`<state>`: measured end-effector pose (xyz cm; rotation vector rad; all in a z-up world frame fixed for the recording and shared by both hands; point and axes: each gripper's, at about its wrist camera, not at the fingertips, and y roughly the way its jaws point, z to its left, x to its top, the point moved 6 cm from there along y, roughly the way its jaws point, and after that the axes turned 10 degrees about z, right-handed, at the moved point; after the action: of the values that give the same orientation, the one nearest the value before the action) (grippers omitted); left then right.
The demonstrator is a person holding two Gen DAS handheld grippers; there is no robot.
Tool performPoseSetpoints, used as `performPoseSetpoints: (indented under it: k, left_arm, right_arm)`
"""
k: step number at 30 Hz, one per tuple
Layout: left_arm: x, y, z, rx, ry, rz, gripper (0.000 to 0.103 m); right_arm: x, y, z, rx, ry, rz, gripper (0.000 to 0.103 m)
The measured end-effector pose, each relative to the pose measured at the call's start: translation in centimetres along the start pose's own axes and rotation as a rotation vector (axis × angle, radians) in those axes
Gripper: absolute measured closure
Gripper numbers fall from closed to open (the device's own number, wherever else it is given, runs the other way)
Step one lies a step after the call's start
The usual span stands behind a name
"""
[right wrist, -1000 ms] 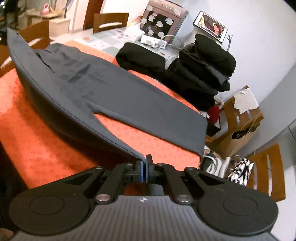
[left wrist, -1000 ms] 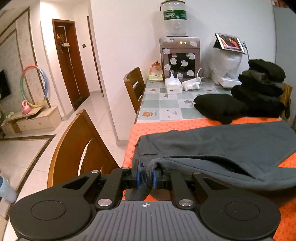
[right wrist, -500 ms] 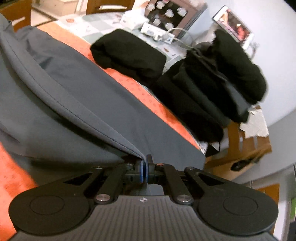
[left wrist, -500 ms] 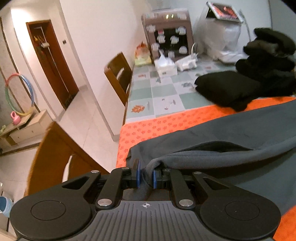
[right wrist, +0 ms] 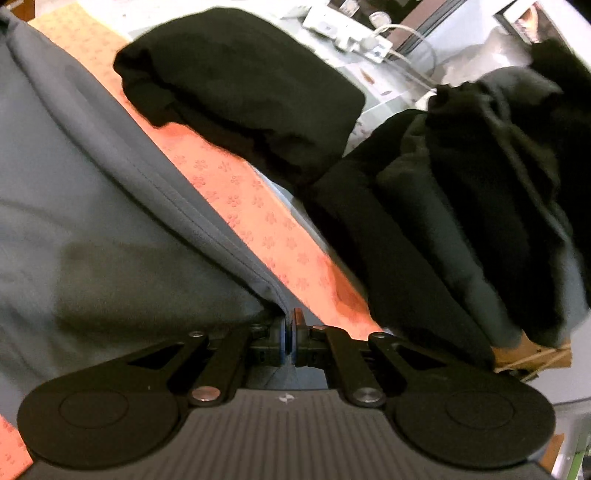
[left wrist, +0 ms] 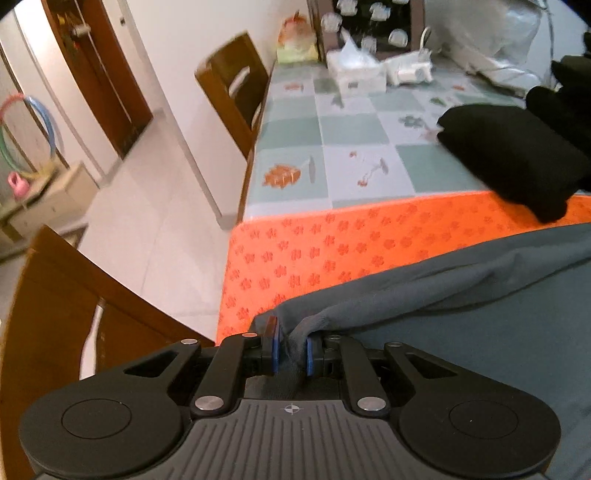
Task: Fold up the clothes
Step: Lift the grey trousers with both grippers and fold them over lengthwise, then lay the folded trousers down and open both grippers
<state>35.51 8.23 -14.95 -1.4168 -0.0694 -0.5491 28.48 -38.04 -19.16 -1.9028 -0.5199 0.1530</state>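
Grey trousers (left wrist: 461, 310) lie on an orange flower-print mat (left wrist: 314, 251) on the table. My left gripper (left wrist: 290, 350) is shut on the bunched waistband end of the grey trousers, near the mat's left edge. My right gripper (right wrist: 290, 339) is shut on a thin seam edge of the same trousers (right wrist: 92, 221), low over the mat (right wrist: 240, 199). The held edge is folded over the layer beneath it.
A folded black garment (left wrist: 509, 158) lies at the mat's far edge, also in the right wrist view (right wrist: 240, 85). A stack of dark folded clothes (right wrist: 461, 206) stands to its right. Tissue box (left wrist: 354, 70), power strip (right wrist: 347, 33), wooden chairs (left wrist: 236, 92) beside the table.
Both grippers have moved forward and down across the table with the trousers' edge, folding it over toward the far side. The black clothes are now much closer.
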Motion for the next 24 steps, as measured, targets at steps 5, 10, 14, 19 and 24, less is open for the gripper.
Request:
performPoseSetpoints:
  k: [5,10,14,19,24]
  left_arm:
    - [0.7,0.8,0.9,-0.056,-0.057,-0.01,0.079]
    - [1.9,0.7,2.3,-0.097,-0.166,-0.05,0.054]
    - [2.1,2.5,2.3,-0.089,-0.167,-0.037,0.054]
    - [2.1,4.4,2.3,-0.086,-0.17,-0.035,0.054]
    - [1.8,0.8,3.2,-0.125,-0.207,-0.138,0.053]
  right_arm:
    - [1.2,1.7,0.4,0.014,-0.05,0.027,0.099]
    - [1.8,2.3,0.5,0.008,-0.094,0.026,0.089]
    - [1.9,2.6,0.2,0.008,-0.083,0.02,0.081]
    - [1.8,2.0,0.1,0.026,-0.009,-0.03,0.08]
    - [1.3,-2.0,-0.5,0.09,0.123,-0.134,0.078]
